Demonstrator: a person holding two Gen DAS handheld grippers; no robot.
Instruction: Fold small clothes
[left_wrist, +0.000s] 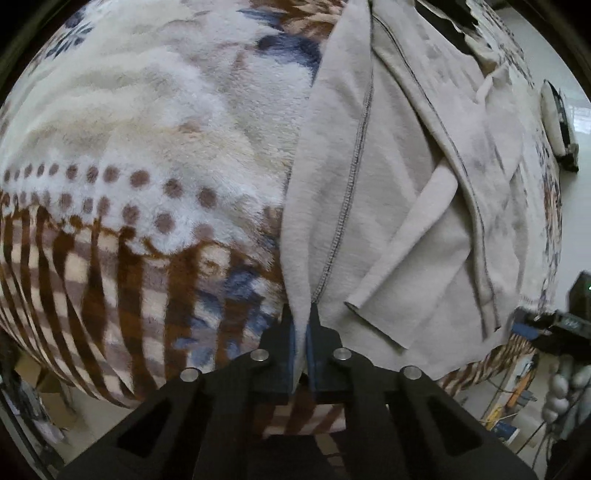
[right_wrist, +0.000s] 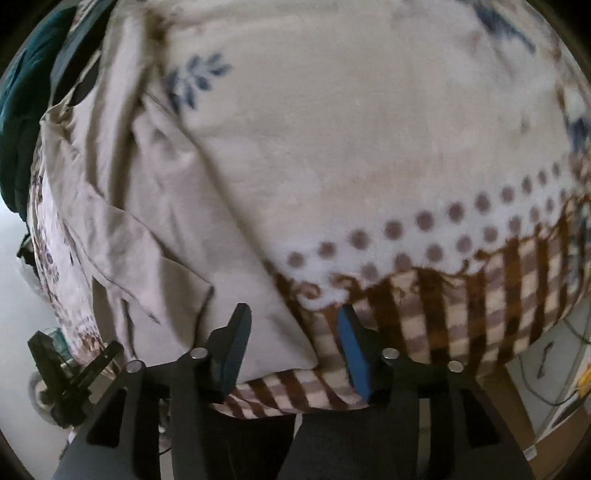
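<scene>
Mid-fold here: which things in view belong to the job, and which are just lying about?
Job: beige garment, left gripper pinching its edge, right gripper open at its corner, patterned blanket underneath.

Lying about: dark teal cloth, cables.

Beige garment (left_wrist: 399, 206) with dark stitched seams, loosely folded, edge raised, lying on blanket (left_wrist: 155, 122).

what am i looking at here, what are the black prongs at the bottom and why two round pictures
The black prongs are two-finger grasping tools, one in each of a person's hands, each with a fisheye camera looking along its fingers, hence two round pictures. The left tool is shut on a fold at the edge of a beige garment. The right tool is open over the garment's near corner, touching nothing. The garment lies on a plush patterned blanket with dots and brown stripes.
</scene>
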